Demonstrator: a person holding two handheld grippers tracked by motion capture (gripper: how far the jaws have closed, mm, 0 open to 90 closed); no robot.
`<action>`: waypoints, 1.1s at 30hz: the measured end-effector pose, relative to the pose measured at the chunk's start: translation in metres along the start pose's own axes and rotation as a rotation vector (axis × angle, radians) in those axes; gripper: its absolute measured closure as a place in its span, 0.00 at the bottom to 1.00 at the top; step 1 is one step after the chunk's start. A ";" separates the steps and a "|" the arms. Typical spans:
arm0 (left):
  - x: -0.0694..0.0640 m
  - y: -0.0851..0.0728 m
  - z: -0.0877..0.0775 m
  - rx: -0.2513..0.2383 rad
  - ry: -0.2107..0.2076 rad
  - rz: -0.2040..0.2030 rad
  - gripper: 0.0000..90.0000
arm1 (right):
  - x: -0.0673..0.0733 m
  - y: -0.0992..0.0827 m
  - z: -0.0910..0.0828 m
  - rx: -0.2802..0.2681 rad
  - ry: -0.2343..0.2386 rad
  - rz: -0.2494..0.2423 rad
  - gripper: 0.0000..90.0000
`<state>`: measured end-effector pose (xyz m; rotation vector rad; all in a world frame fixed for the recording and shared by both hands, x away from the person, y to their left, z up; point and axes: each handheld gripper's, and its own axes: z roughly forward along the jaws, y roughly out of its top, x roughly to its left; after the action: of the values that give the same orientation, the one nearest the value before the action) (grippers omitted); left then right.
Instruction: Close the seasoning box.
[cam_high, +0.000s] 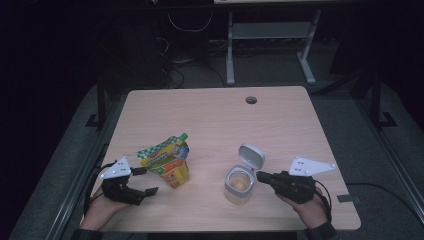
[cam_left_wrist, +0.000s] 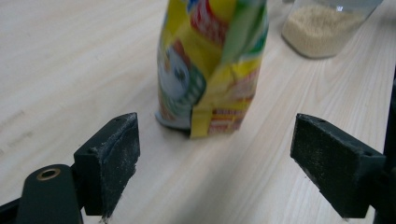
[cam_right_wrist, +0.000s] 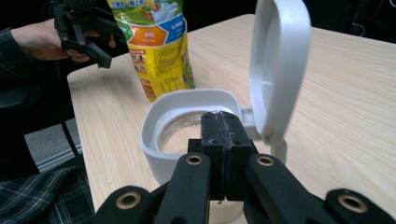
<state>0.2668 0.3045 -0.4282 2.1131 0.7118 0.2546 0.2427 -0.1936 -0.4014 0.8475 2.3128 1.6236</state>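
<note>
A yellow and green spouted pouch stands upright on the wooden table, left of centre. My left gripper sits just to its left with the jaws wide open. In the left gripper view the pouch stands a little beyond the pads, untouched. A clear jar holding pale grains stands right of centre, its white hinged lid flipped up. My right gripper is shut with nothing between its jaws. In the right gripper view its tip is at the jar's near rim.
A round cable hole lies near the table's far edge. The table's front edge runs close under both hands. A metal desk frame stands on the dark floor behind the table.
</note>
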 end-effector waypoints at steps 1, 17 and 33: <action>-0.001 -0.002 0.002 0.008 0.005 -0.004 0.17 | -0.001 -0.002 -0.001 0.002 -0.003 -0.004 0.99; 0.006 -0.014 0.018 0.066 0.020 -0.004 0.17 | -0.038 -0.008 -0.015 -0.018 -0.115 0.031 0.99; 0.006 -0.012 0.017 0.061 0.021 0.002 0.17 | -0.042 0.006 0.001 -0.054 -0.080 0.041 0.99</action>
<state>0.2741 0.3016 -0.4484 2.1718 0.7377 0.2594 0.2796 -0.2144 -0.4029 0.9358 2.2019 1.6294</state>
